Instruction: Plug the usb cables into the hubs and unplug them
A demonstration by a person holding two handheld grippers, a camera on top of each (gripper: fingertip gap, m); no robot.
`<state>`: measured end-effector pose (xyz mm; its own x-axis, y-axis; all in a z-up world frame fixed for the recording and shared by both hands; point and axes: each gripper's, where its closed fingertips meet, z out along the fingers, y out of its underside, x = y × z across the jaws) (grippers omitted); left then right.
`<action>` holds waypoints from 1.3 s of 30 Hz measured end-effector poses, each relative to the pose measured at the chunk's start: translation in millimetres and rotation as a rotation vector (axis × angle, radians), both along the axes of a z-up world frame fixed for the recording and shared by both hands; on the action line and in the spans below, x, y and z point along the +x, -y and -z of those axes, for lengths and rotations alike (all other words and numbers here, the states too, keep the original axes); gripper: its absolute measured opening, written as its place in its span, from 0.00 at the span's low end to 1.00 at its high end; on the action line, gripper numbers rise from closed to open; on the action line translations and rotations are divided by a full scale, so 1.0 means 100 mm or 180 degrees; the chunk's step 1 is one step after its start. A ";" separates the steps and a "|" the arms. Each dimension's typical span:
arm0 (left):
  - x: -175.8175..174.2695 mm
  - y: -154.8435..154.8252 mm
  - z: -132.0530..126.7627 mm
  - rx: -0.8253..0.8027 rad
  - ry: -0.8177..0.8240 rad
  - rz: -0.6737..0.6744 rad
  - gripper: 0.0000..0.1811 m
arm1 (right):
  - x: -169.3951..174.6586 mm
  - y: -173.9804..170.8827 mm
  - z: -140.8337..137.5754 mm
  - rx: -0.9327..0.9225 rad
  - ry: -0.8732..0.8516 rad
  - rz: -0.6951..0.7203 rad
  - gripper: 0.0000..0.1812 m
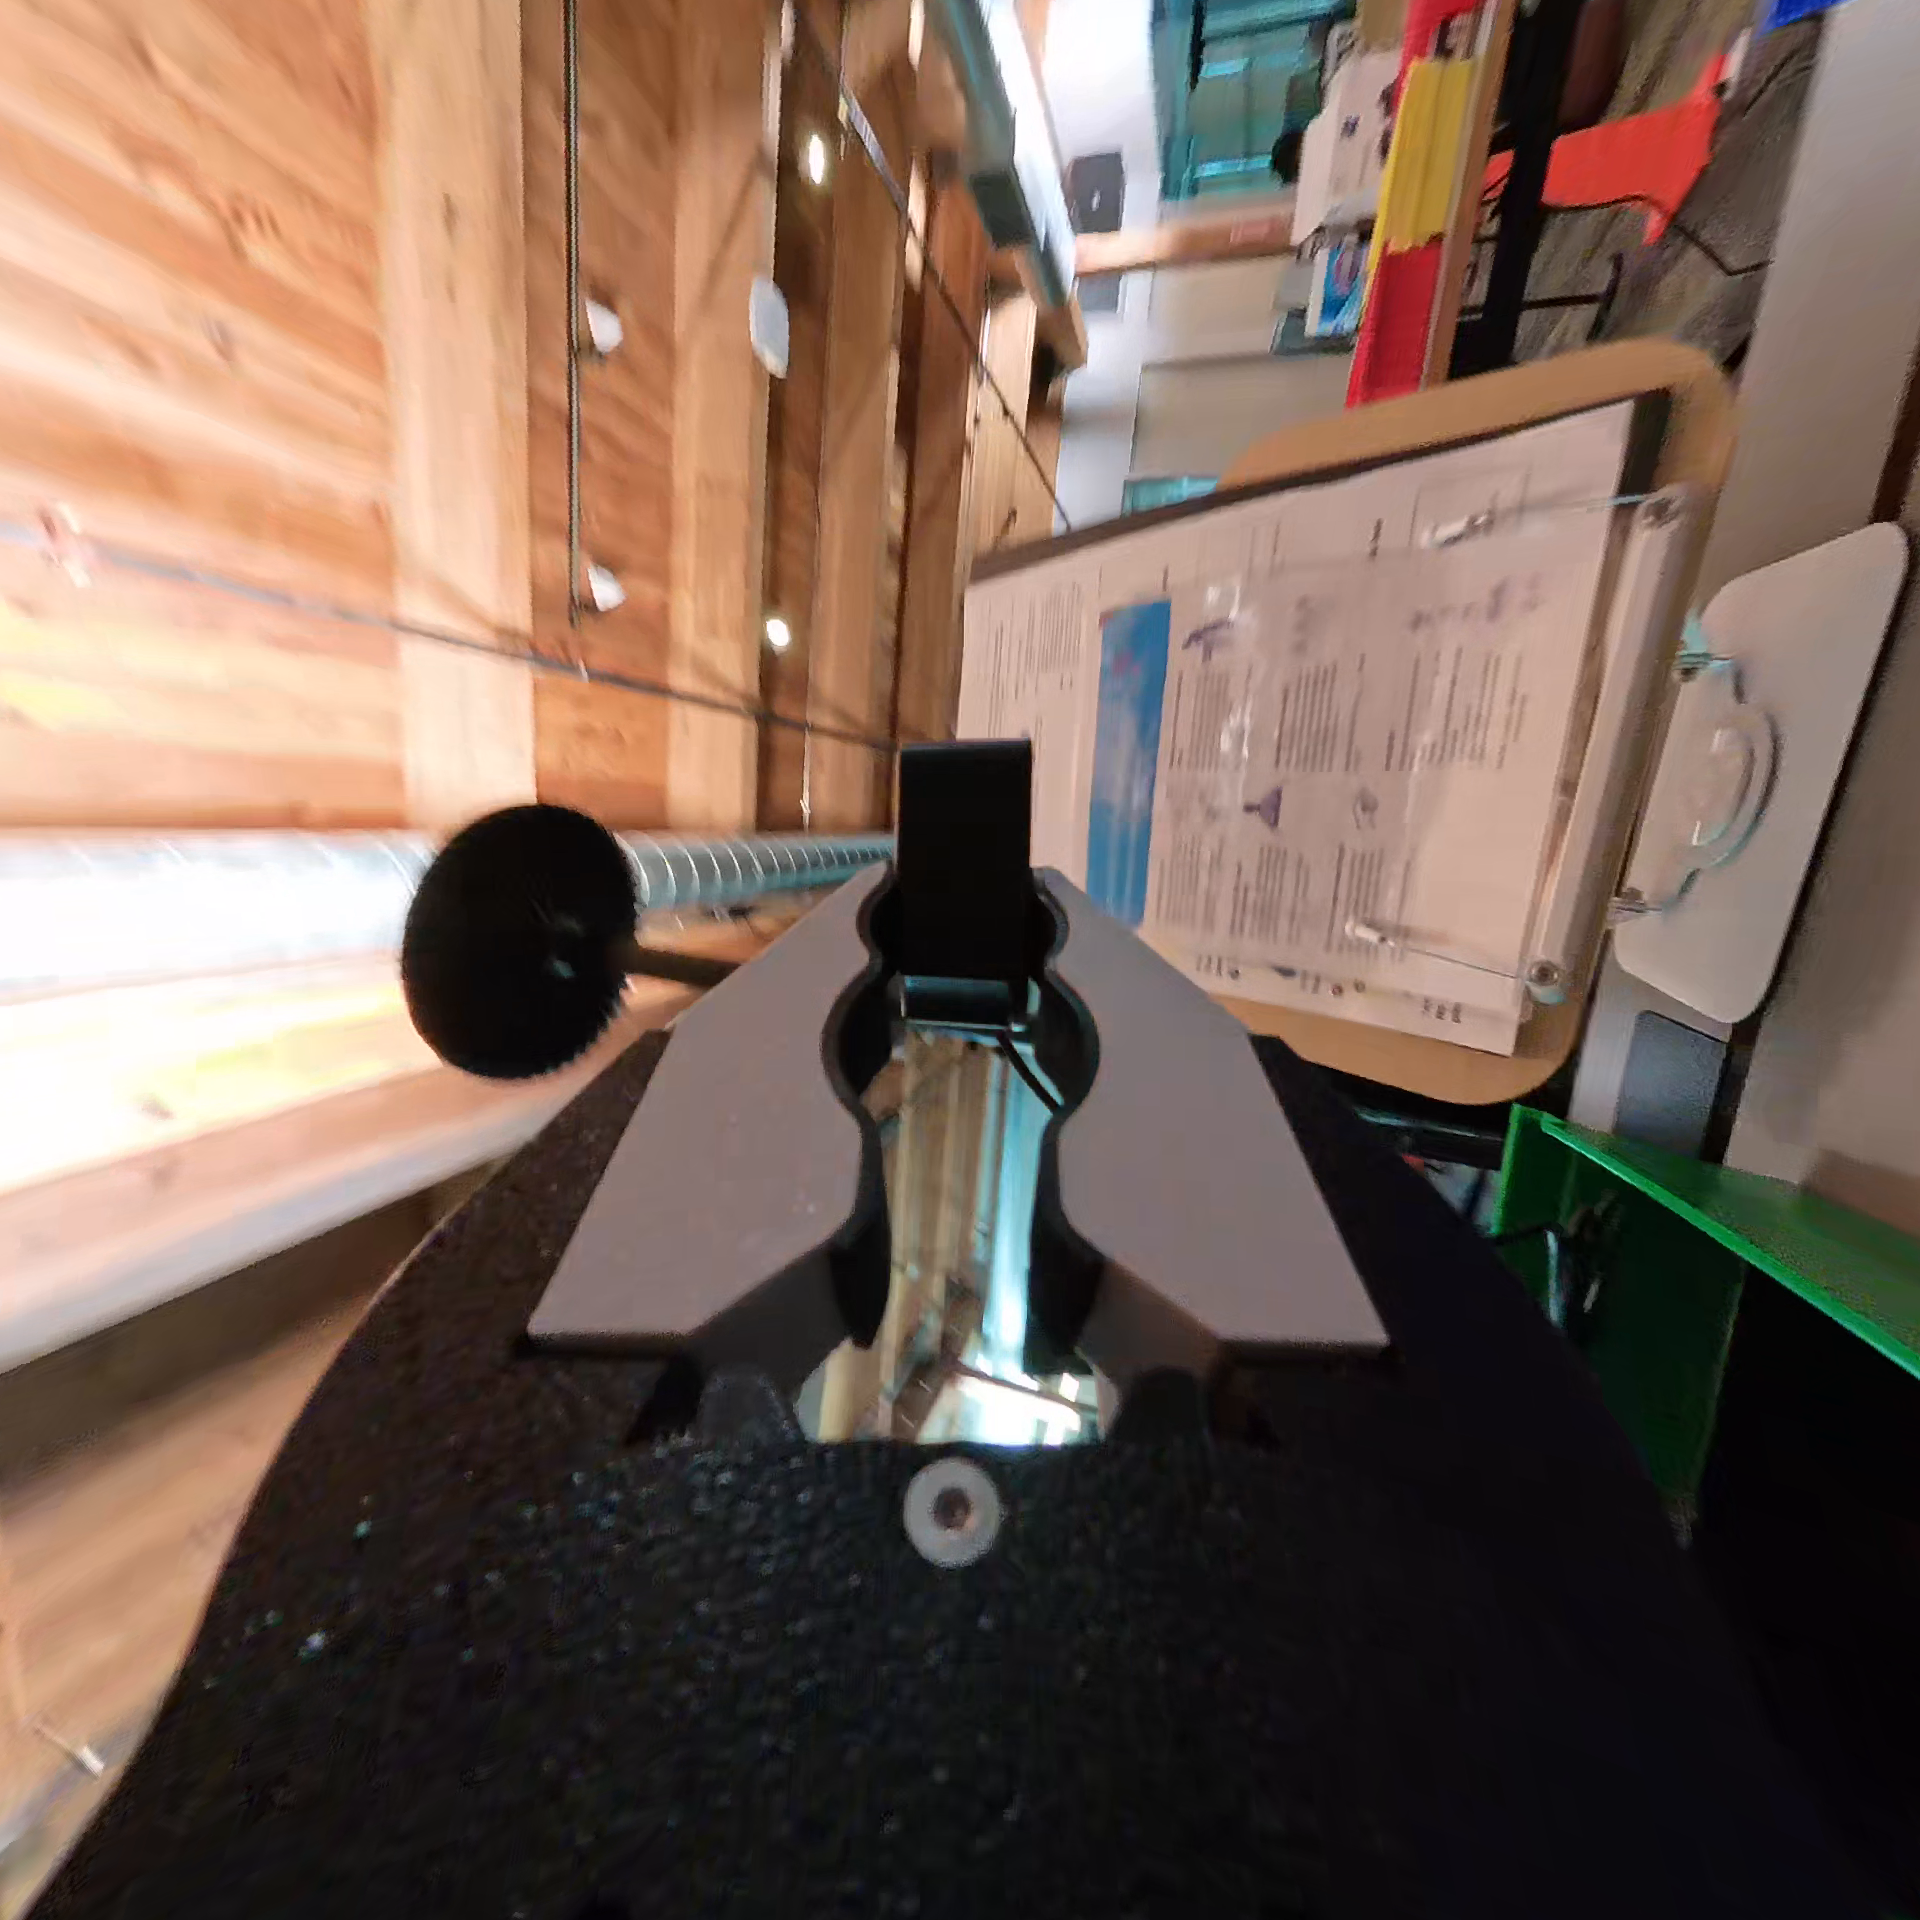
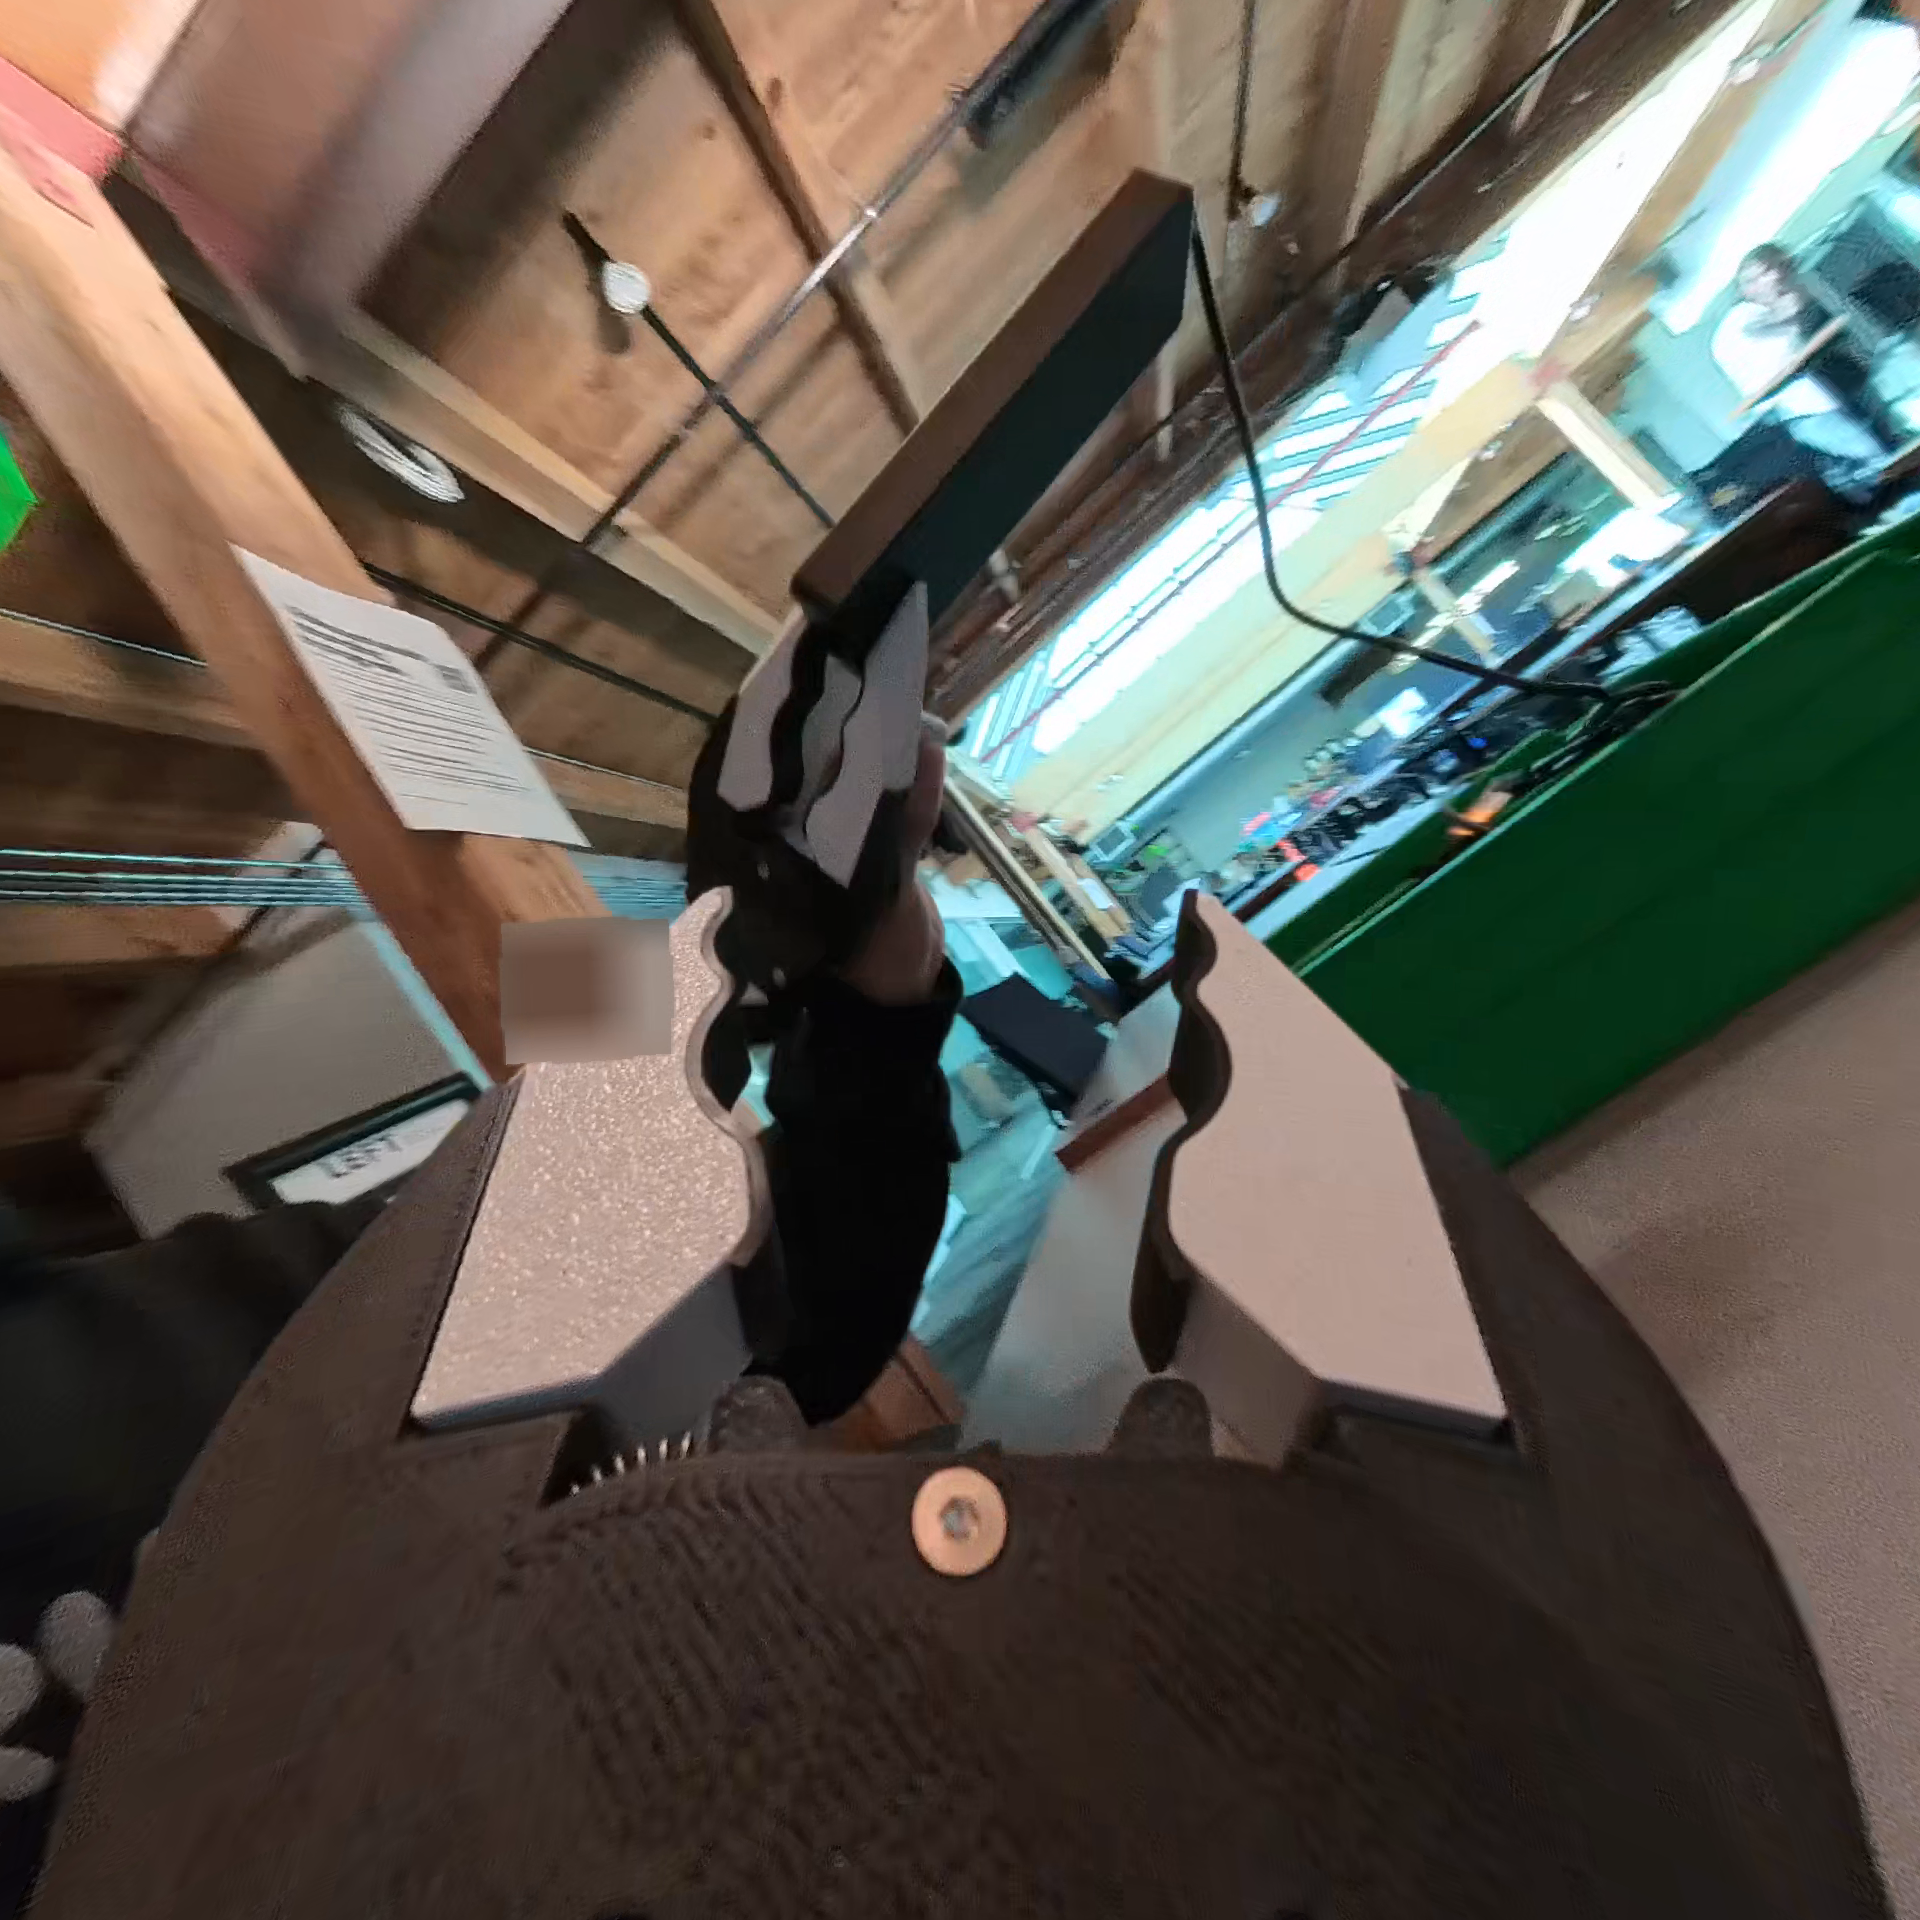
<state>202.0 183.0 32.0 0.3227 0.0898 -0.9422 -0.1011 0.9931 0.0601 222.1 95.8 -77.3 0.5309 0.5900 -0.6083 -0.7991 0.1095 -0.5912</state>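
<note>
My left gripper [image 1: 964, 894] is shut on a flat black hub [image 1: 964, 831], which sticks out past the fingertips and is seen end-on. It points up at a wooden ceiling. In the right wrist view the left gripper [image 2: 862, 629] holds the same hub [image 2: 1029, 416], a dark slab with a brown edge, raised in the air. A thin black cable [image 2: 1247, 436] runs from the hub's far end down toward the right. My right gripper [image 2: 956, 935] is open and empty, below the left gripper and apart from it. A black sleeve [image 2: 862, 1143] shows between its fingers.
A green bin [image 2: 1558, 883] stands at the right, also in the left wrist view [image 1: 1714, 1226]. A board with papers [image 1: 1351, 748] is right of the left gripper. A black round disc [image 1: 520, 935] and silver duct [image 1: 748, 868] are left. A person [image 2: 1787, 343] stands far off.
</note>
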 end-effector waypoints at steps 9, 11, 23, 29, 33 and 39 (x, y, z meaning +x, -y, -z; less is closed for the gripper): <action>-0.29 0.88 0.39 0.1588 0.0067 0.0290 0.11 | -0.17 0.18 -0.46 0.0441 -0.0343 -0.0336 0.41; -0.36 0.96 0.26 0.1591 0.0176 0.0331 0.11 | -0.28 0.27 -0.67 0.0518 -0.0175 -0.0320 0.40; -0.38 1.34 0.58 0.1500 -0.0028 0.0874 0.11 | -0.19 0.36 -0.76 0.0218 -0.0068 0.0133 0.36; -0.31 1.41 0.81 0.1712 -0.0063 0.0899 0.11 | -0.23 0.26 -0.61 0.0088 -0.0013 0.0061 0.16; -0.18 1.27 0.94 0.1712 -0.0207 0.0692 0.13 | -0.14 0.23 -0.49 -0.0019 0.0092 0.0153 0.14; -0.16 1.07 0.97 0.0283 -0.0733 0.0847 0.25 | 0.14 0.33 -0.46 -0.0170 0.0359 0.0811 0.13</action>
<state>186.2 76.4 -64.6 0.1262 0.1161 -0.9852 0.1865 0.9726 0.1385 236.3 63.2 -31.2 0.7242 0.3974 -0.5635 -0.6785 0.2647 -0.6853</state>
